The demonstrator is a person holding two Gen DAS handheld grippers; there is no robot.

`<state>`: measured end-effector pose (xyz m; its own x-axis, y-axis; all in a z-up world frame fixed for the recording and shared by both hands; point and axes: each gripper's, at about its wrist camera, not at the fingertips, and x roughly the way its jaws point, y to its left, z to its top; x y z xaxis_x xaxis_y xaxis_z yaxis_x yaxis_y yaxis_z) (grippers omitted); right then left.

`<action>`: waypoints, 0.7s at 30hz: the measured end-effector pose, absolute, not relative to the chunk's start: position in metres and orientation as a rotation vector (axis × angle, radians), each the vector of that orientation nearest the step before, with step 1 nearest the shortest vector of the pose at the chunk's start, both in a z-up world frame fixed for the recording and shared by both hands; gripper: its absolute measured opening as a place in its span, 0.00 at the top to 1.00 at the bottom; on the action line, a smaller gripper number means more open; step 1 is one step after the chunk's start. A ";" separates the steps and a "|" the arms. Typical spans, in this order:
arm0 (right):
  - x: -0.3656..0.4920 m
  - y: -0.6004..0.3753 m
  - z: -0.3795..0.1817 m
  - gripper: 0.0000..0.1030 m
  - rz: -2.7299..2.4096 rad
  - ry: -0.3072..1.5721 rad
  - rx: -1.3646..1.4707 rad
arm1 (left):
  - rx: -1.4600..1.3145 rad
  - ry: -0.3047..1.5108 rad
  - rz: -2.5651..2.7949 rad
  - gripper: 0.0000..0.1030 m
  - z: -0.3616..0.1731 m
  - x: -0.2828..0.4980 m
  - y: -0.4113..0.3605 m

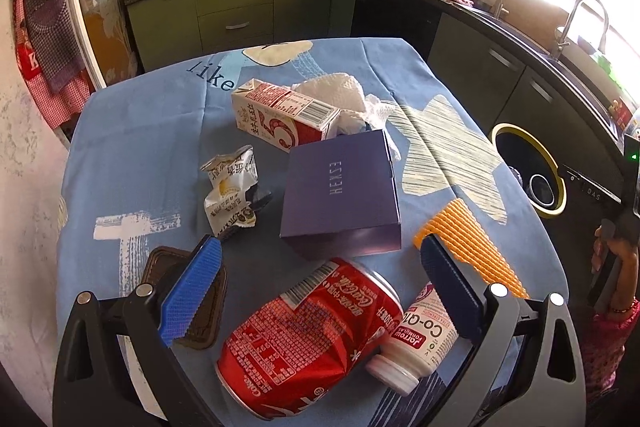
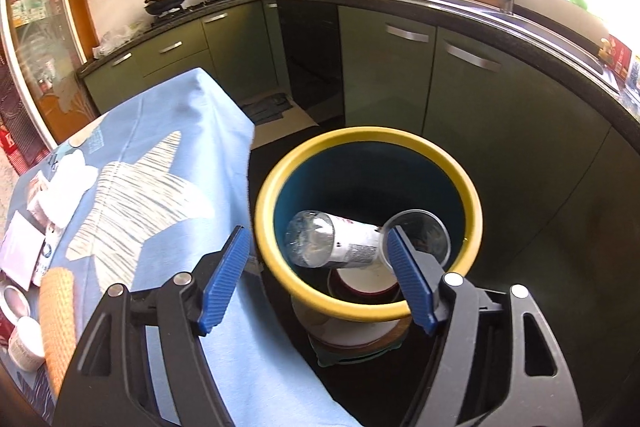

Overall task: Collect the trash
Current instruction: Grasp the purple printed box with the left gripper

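Crushed Coke can (image 1: 310, 337) lying on its side at the near edge of the tabletop (image 1: 132, 131), touching the white pill bottle (image 1: 416, 343) on its right. Probably very light, thin-walled and dented already, so likely to give further under a squeeze; smooth printed metal, perhaps slippery; best taken across the middle of the body, where the crease offers flatter faces. Bottle probably stiffer and a little heavier, round, apt to roll; best taken around the barrel. Farther in, toward the tabletop's middle: purple box (image 1: 340, 195), milk carton (image 1: 280, 115), crumpled wrappers (image 1: 234, 191), wadded paper (image 1: 340, 93), all likely light. Left hand-held gripper (image 1: 320, 291) spread wide, empty, tilted down over the near edge, blue pads (image 1: 192, 291) straddling can and bottle without touching either. Right hand-held gripper (image 2: 320, 279) also spread wide and empty, held off the tabletop's right edge, aimed down into the yellow-rimmed bin (image 2: 276, 187) standing on the floor beside it. Clear plastic bottle (image 2: 332, 241) and a clear cup (image 2: 424, 235) already inside the bin.
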<state>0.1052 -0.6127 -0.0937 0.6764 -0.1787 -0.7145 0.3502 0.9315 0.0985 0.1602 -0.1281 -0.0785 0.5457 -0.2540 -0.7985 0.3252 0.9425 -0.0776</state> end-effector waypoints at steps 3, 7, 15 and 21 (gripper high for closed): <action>0.106 -0.611 -0.095 0.34 -0.286 0.775 0.241 | 0.070 0.965 -0.372 0.05 -0.078 0.175 -0.134; 0.104 -0.610 -0.100 0.34 -0.278 0.786 0.255 | 0.041 1.022 -0.404 0.05 -0.083 0.197 -0.141; 0.107 -0.616 -0.108 0.34 -0.271 0.798 0.270 | -0.008 1.129 -0.435 0.05 -0.105 0.224 -0.153; 0.110 -0.614 -0.113 0.33 -0.258 0.805 0.274 | -0.028 1.168 -0.440 0.05 -0.118 0.232 -0.157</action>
<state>0.1100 -0.6142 -0.1126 0.6658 -0.1223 -0.7360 0.3284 0.9338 0.1420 0.2317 -0.1568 -0.1183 0.3170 -0.3488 -0.8819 0.3200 0.9147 -0.2467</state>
